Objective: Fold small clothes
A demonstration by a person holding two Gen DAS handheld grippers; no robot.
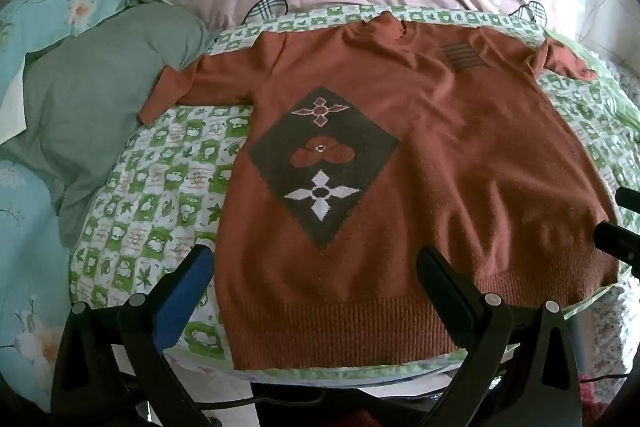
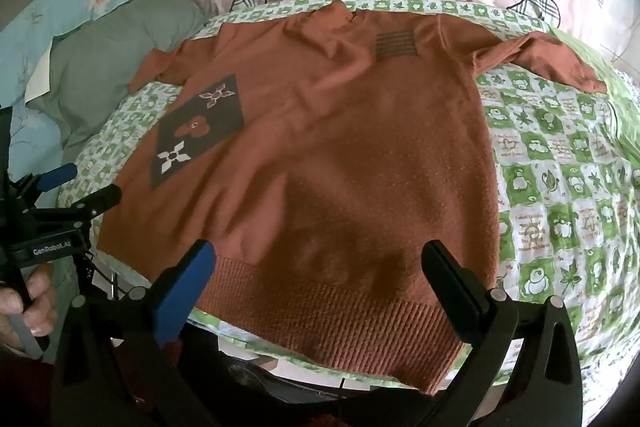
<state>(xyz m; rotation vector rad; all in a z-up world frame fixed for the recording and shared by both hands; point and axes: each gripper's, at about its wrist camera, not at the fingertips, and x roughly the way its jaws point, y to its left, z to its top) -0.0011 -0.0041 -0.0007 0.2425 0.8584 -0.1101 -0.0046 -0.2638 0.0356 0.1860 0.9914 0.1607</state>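
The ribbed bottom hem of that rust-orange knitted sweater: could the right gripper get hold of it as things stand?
Probably yes. The right gripper hangs open just above the ribbed hem of the rust-orange knitted sweater, which lies flat, with nothing between them.

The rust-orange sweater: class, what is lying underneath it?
The rust-orange sweater lies flat on a green-and-white patterned cloth, which shows around its sides and hem. Whatever that cloth looks like directly beneath the sweater is covered and cannot be seen.
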